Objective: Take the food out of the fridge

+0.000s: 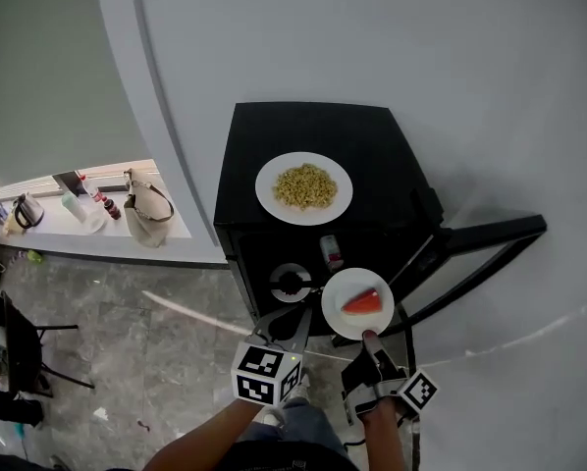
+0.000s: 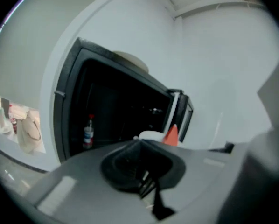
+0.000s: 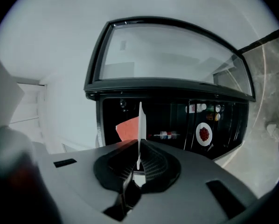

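In the head view a black fridge (image 1: 308, 130) stands against a white wall with its door (image 1: 480, 253) swung open to the right. A plate of yellowish noodles (image 1: 303, 187) rests on its top. Just in front of the open fridge, the right claw (image 1: 369, 337) grips the near rim of a white plate (image 1: 345, 292) that carries a red slice of food (image 1: 363, 302); the plate is in the air, outside the fridge. The left claw (image 1: 292, 324) hangs just left of that plate, below the fridge opening, in which a small bottle (image 1: 330, 251) stands. Far to the left a low tabletop (image 1: 78, 238) bears a kettle (image 1: 26, 211) and a bag (image 1: 146, 209). In the left gripper view the left claw (image 2: 140, 143) has its jaws drawn together with nothing between them. Beyond it are the dark fridge interior (image 2: 116, 111), the bottle (image 2: 88, 133) on the left, and the white plate (image 2: 151, 135) with the red slice (image 2: 171, 134) on the right. In the right gripper view the right claw (image 3: 139, 148) is clamped on the plate's rim (image 3: 140, 125), seen edge-on as a thin white line, with the red slice (image 3: 129, 129) just left of it. Behind are the glass door (image 3: 172, 55) and, inside the fridge, a bottle (image 3: 167, 135) and a small plate of red food (image 3: 204, 134).
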Action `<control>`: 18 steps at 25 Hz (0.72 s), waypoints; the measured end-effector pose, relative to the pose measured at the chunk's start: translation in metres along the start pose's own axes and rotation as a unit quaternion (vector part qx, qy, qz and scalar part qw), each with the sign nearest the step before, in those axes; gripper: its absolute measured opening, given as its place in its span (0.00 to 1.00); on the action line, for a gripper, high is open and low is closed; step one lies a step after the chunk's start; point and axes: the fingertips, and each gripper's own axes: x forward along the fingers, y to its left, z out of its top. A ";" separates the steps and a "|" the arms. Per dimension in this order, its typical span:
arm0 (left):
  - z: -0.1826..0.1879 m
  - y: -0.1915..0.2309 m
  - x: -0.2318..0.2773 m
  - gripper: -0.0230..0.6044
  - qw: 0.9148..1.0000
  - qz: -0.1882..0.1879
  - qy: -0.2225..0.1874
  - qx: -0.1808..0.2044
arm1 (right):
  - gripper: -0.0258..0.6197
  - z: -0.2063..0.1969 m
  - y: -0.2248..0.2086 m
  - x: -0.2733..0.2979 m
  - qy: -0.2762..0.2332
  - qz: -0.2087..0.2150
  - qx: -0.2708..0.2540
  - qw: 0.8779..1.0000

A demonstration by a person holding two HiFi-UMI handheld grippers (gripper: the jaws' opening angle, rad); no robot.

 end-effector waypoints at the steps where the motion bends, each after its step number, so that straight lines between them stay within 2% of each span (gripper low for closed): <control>1: 0.004 -0.003 -0.004 0.03 1.000 -0.002 -0.004 0.000 | 0.06 -0.001 0.013 -0.006 0.000 0.004 0.001 1.000; 10: 0.033 -0.027 -0.030 0.03 0.999 -0.036 -0.026 -0.001 | 0.06 -0.011 0.130 -0.039 0.015 0.035 -0.025 0.999; 18: 0.070 -0.044 -0.035 0.03 0.997 -0.050 -0.055 0.005 | 0.06 0.001 0.195 -0.032 0.028 0.043 -0.051 0.997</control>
